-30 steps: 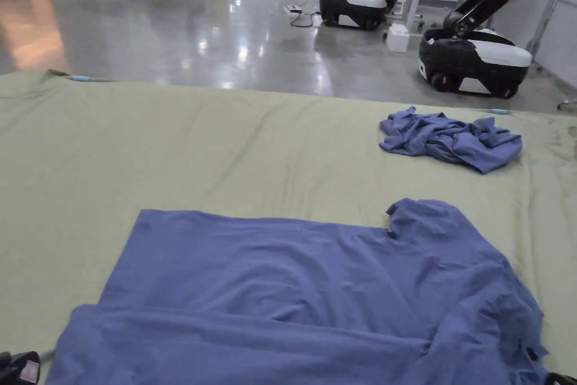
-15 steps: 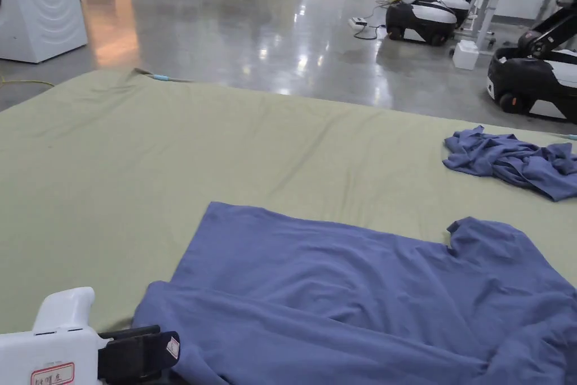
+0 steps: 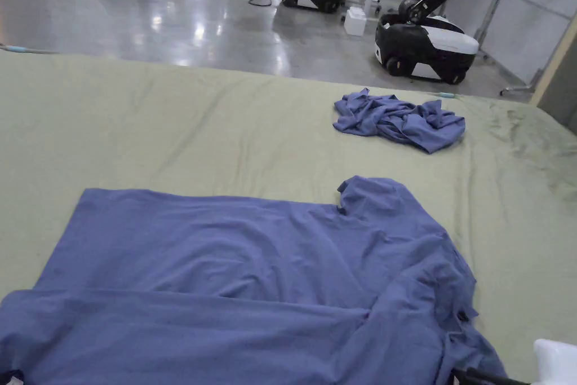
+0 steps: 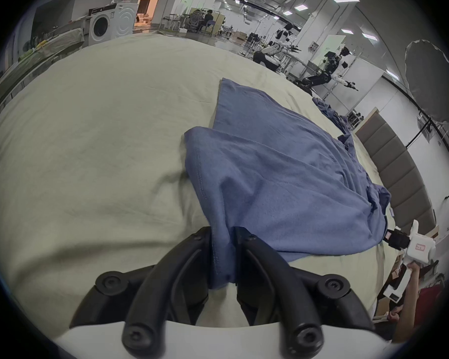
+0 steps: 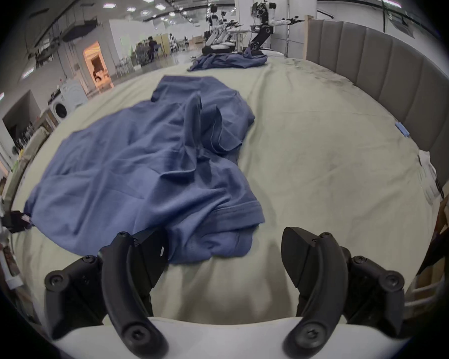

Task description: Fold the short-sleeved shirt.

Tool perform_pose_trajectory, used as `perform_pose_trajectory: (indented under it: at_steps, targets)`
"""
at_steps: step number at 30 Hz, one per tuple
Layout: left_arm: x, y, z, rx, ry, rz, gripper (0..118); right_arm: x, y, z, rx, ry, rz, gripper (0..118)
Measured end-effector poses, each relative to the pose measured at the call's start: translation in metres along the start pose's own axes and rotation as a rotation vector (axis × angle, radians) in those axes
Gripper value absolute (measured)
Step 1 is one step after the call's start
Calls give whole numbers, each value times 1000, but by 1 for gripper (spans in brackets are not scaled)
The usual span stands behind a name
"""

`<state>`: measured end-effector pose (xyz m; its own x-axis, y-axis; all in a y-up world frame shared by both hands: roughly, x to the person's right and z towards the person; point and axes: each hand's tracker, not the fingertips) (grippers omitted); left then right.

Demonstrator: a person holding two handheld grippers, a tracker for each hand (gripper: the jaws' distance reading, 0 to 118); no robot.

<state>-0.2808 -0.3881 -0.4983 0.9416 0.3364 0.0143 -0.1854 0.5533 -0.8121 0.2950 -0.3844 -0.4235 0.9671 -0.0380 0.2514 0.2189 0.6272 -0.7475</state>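
Blue short-sleeved shirt (image 3: 236, 268) spread over the green sheet (image 3: 169, 127) of a bed, near edge doubled back on itself in a long fold, sleeve end bunched and rumpled toward the right. Second blue garment (image 3: 400, 118) crumpled in a heap near the far edge of the bed, well apart from the shirt. No containers on the bed.

Left tongs (image 4: 222, 257) closed on a corner of the shirt (image 4: 283, 183) — hemmed edge pinched between both jaws, cloth rising from the grip and draping away across the sheet (image 4: 88, 144). Grip at the shirt's near left corner.

Right tongs (image 5: 224, 243) spread wide, low over the sheet (image 5: 322, 157) at the shirt's right end. Left jaw touching or just against the rumpled cloth of the shirt (image 5: 130, 173); right jaw well clear over bare sheet — nothing pinched. Sleeve hem just ahead of the gap.

Seen from the left tongs' camera, right tongs (image 4: 389, 237) at the far end of the shirt, held in a hand (image 4: 410, 271). Seen from the right tongs' camera, left tongs (image 5: 24, 218) at the shirt's opposite corner.

Padded headboard (image 5: 373, 79) along the right side of the bed. Wheeled robots (image 3: 422, 42) on the shiny floor (image 3: 141, 8) beyond; washing machine (image 4: 112, 24) farther off.
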Motion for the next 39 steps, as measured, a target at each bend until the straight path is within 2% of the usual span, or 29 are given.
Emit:
perform_pose_trajectory:
  at_steps: [1,2,3,4,6,7,13,17,21,23,24,25,26,27,28,29,31,32,33,34,35,36,37,38,39]
  targets:
    - [1,1,0,-3,4,-5,18,-1,1,-7,-17,12,14,61]
    - [4,1,1,-6,7,-7,18,-2,2,-10,-21,29,19,47]
    - [5,2,1,-9,11,-6,17,-5,2,-12,-25,47,19,19]
    - [7,3,3,-11,16,-6,15,-8,4,-7,-13,37,23,14]
    - [13,4,10,-7,21,-9,13,-6,9,3,21,94,12,14]
    - [15,4,17,10,11,0,13,-4,11,9,8,69,1,14]
    - [31,-6,83,29,-88,-59,11,4,-3,72,86,121,-11,14]
    - [31,-32,117,11,77,-174,11,11,-38,105,36,25,-19,14]
    - [9,-70,117,-78,125,-104,10,17,-92,113,-101,44,-103,14]
    - [0,-89,106,-120,128,-57,11,14,-111,106,-131,23,-87,14]
    - [-4,-97,99,-139,124,-47,11,15,-116,100,-135,30,-94,15]
    - [-6,-104,94,-137,98,-44,11,15,-116,101,-64,31,-108,25]
    - [-6,-107,96,-85,94,-47,15,16,-111,105,-55,41,-106,48]
    - [-5,-104,105,-46,82,-43,42,13,-104,109,-71,25,-99,80]
    - [-5,-100,115,-44,65,-27,81,13,-98,117,-70,3,-90,89]
    - [-4,-95,126,-21,53,-10,102,13,-91,130,-18,13,-73,90]
    - [-2,-87,152,85,12,-18,98,8,-76,159,154,64,-69,89]
    - [0,-80,160,131,4,-15,86,5,-70,166,196,82,-78,87]
    - [4,-72,165,159,19,-6,33,1,-63,171,220,105,-89,61]
    - [8,-65,168,183,17,-11,0,-3,-57,172,213,137,-91,13]
    - [12,-57,166,205,21,-17,0,-5,-54,170,207,173,-86,2]
    - [14,-47,163,229,6,-20,0,-11,-51,167,219,184,-75,2]
    - [13,-38,156,234,-47,1,0,-16,-53,166,275,153,-74,2]
    - [14,-28,146,166,-102,-3,0,-18,-47,164,233,153,-65,2]
    - [18,-15,135,167,-96,-11,0,-17,-43,152,183,177,-44,2]
